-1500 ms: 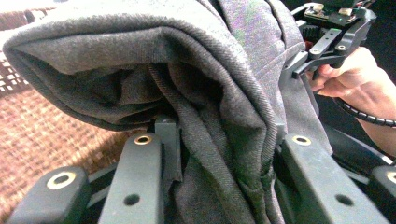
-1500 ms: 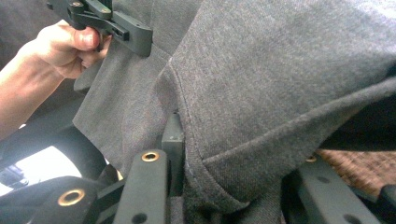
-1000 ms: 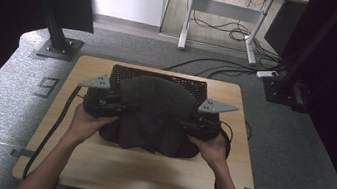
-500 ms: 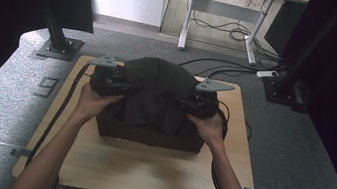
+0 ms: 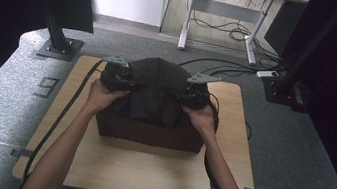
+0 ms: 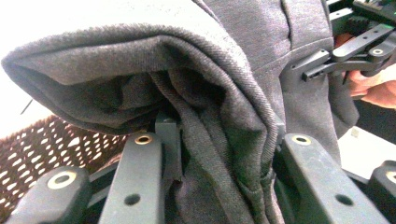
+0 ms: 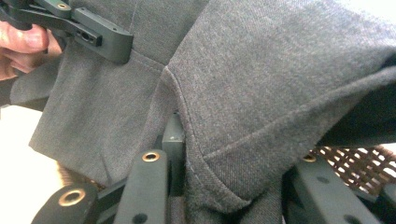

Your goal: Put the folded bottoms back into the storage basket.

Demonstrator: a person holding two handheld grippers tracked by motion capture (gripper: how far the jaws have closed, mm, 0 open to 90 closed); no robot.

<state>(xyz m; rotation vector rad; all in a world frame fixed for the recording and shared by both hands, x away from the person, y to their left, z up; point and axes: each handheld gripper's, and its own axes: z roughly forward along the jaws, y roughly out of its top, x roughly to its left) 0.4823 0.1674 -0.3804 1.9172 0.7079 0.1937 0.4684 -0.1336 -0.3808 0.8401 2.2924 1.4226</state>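
Both the left gripper (image 5: pixel 119 78) and the right gripper (image 5: pixel 191 97) are clamped on bunched folds of a dark grey garment (image 5: pixel 153 88), held over the wicker basket (image 5: pixel 148 133) on the table (image 5: pixel 145 172). It looks soft, light and floppy, so pinching thick seams suits it, though hanging cloth could snag the basket's near rim.
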